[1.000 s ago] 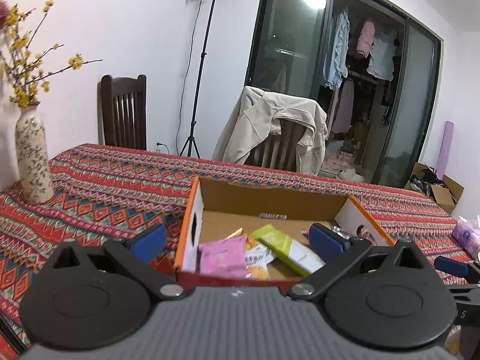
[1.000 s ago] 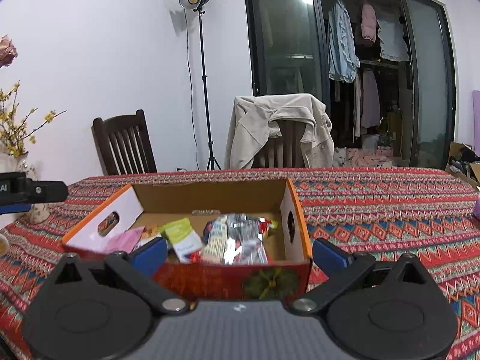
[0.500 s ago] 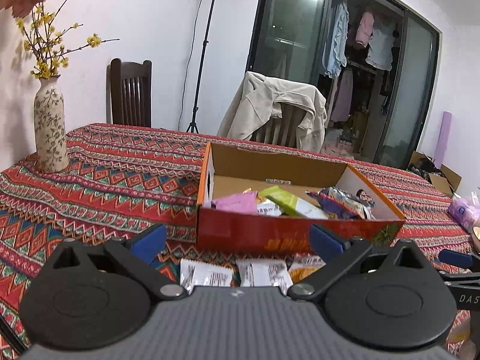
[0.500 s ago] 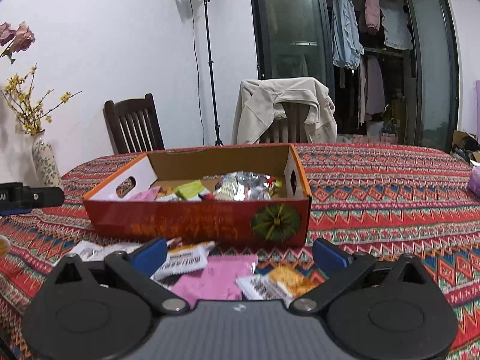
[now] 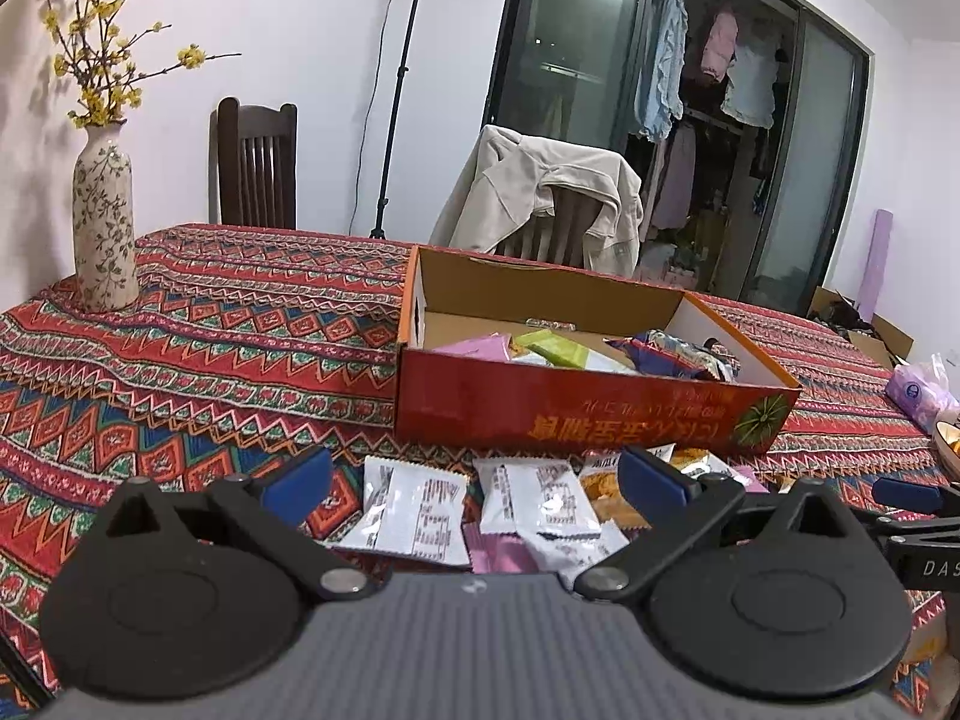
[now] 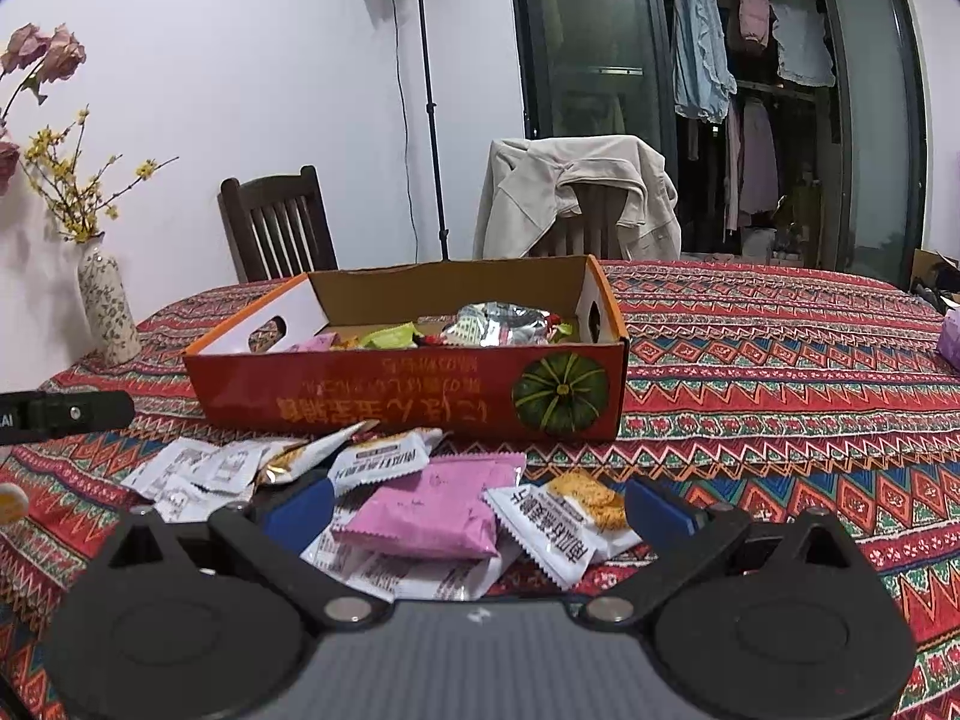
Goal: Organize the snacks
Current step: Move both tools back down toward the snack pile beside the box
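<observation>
A red and orange cardboard box (image 5: 576, 408) (image 6: 420, 390) stands on the patterned tablecloth and holds several snack packets. A loose pile of packets lies in front of it: white ones (image 5: 420, 510), a pink one (image 6: 438, 510) and an orange-printed one (image 6: 588, 504). My left gripper (image 5: 474, 480) is open and empty, just above the white packets. My right gripper (image 6: 480, 507) is open and empty, with the pink packet between its blue fingertips (image 6: 660, 507).
A flowered vase (image 5: 105, 222) (image 6: 108, 306) stands at the table's left. Two chairs (image 6: 282, 228), one draped with a beige jacket (image 5: 540, 198), stand behind the table. A purple tissue pack (image 5: 918, 390) lies at the right. The other gripper's tip shows at the right edge (image 5: 912, 495).
Both grippers have pulled back from the box and dropped lower; the loose packets in front of the box have come into view between the fingers. Both stay open.
</observation>
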A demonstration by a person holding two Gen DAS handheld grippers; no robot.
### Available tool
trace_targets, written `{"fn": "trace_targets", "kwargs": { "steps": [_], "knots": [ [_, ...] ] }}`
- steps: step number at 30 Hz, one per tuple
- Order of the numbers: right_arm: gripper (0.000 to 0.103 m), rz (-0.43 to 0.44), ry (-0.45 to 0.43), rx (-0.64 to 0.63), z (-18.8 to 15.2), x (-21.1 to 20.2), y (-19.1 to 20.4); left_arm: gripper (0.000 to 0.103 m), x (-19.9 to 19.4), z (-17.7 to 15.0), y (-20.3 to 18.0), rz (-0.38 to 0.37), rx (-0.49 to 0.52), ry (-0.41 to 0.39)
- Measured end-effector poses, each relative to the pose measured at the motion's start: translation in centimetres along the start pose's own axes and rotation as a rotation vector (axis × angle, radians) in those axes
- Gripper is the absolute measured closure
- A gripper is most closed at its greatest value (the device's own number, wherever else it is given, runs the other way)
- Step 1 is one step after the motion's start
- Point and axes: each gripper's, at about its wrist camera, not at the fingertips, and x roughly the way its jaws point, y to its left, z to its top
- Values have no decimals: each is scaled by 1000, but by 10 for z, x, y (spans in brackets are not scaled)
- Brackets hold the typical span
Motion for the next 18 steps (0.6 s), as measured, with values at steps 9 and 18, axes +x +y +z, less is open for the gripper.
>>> {"fn": "trace_targets", "kwargs": {
  "steps": [9,18],
  "knots": [
    [0,3,15,-7,-5,-3,-3,0,10,-7,10,18,-14,14],
    [0,-40,46,-35,-1,11,-2,0,20,-12,17,-7,-38,20]
  ]
}}
